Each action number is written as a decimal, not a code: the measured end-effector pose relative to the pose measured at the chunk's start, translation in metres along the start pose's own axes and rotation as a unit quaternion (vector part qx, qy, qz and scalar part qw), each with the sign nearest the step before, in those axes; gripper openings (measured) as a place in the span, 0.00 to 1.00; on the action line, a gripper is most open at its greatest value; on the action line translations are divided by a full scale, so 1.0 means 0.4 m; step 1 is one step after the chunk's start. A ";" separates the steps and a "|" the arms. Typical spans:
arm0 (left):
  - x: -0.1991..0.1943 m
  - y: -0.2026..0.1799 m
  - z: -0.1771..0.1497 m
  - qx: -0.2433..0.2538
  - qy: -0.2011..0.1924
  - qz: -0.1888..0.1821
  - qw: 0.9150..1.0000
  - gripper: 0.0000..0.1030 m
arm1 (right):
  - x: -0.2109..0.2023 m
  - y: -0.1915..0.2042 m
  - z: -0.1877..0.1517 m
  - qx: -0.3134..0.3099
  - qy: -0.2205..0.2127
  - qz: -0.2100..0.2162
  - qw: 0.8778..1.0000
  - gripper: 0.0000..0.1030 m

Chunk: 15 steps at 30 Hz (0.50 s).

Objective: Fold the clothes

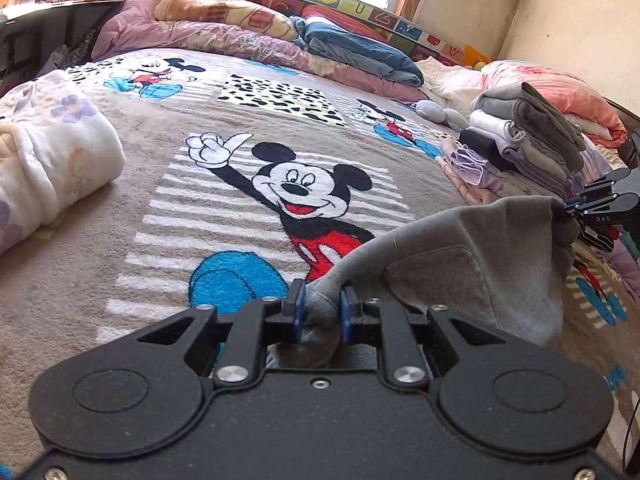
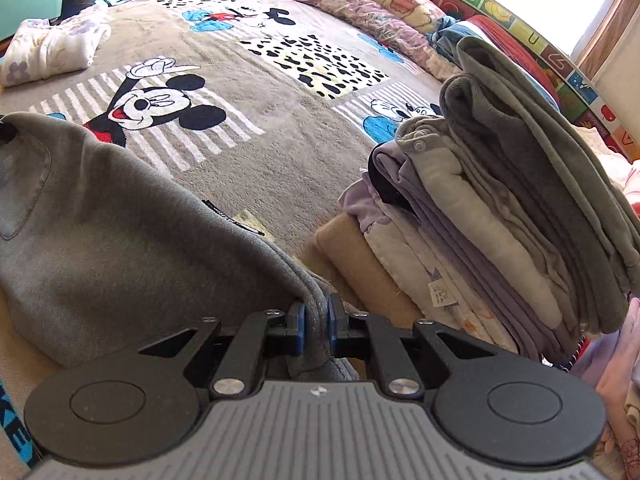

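Note:
A grey fleece garment [image 1: 472, 264] with a sewn pocket is stretched between both grippers above the Mickey Mouse blanket [image 1: 224, 184]. My left gripper [image 1: 323, 307] is shut on a bunched edge of it. My right gripper [image 2: 316, 314] is shut on the opposite edge of the same garment [image 2: 132, 216], and it shows at the right edge of the left wrist view [image 1: 576, 208]. The cloth hangs slack between them and drapes down onto the bed.
A tall stack of folded clothes [image 2: 520, 208] stands just right of my right gripper, also in the left wrist view [image 1: 528, 140]. A folded white floral garment [image 1: 52, 156] lies at the left. Rolled quilts [image 1: 248, 36] and pillows line the far side.

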<state>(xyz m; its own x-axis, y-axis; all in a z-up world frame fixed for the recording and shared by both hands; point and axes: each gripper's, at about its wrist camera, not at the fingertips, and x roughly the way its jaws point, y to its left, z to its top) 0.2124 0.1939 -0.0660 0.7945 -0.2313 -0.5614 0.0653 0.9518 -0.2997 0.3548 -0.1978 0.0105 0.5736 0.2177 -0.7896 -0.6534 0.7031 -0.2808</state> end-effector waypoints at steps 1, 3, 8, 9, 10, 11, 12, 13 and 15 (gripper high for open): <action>0.003 0.005 0.001 -0.002 0.000 -0.002 1.000 0.16 | 0.010 -0.001 0.004 0.000 0.004 0.002 1.000 0.12; 0.012 0.013 0.004 -0.006 -0.001 -0.003 1.000 0.15 | 0.033 -0.008 0.014 0.002 0.011 0.006 1.000 0.12; 0.049 0.033 0.004 -0.010 0.006 -0.002 1.000 0.15 | 0.088 -0.028 0.033 0.020 0.026 0.015 0.999 0.12; 0.055 0.037 0.002 -0.012 0.008 -0.002 1.000 0.15 | 0.104 -0.029 0.034 0.023 0.031 0.015 0.999 0.13; 0.060 0.042 0.000 -0.016 0.009 -0.003 1.000 0.15 | 0.122 -0.030 0.032 0.026 0.036 0.012 0.999 0.14; 0.065 0.046 -0.003 -0.019 0.010 -0.004 1.000 0.15 | 0.139 -0.031 0.030 0.029 0.041 0.009 0.999 0.15; 0.065 0.051 -0.004 -0.022 0.010 -0.005 1.000 0.15 | 0.156 -0.032 0.028 0.031 0.045 0.005 0.998 0.21; 0.065 0.054 -0.006 -0.025 0.010 -0.007 1.000 0.15 | 0.168 -0.032 0.023 0.032 0.043 -0.003 0.999 0.24; 0.064 0.057 -0.006 -0.026 0.010 -0.008 1.000 0.15 | 0.200 -0.036 0.005 0.042 0.043 -0.021 0.998 0.33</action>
<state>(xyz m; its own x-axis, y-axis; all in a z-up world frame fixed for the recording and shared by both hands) 0.2325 0.2091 -0.0890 0.7816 -0.2504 -0.5713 0.0454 0.9363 -0.3483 0.4111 -0.1892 -0.0473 0.5517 0.1305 -0.8238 -0.5846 0.7650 -0.2703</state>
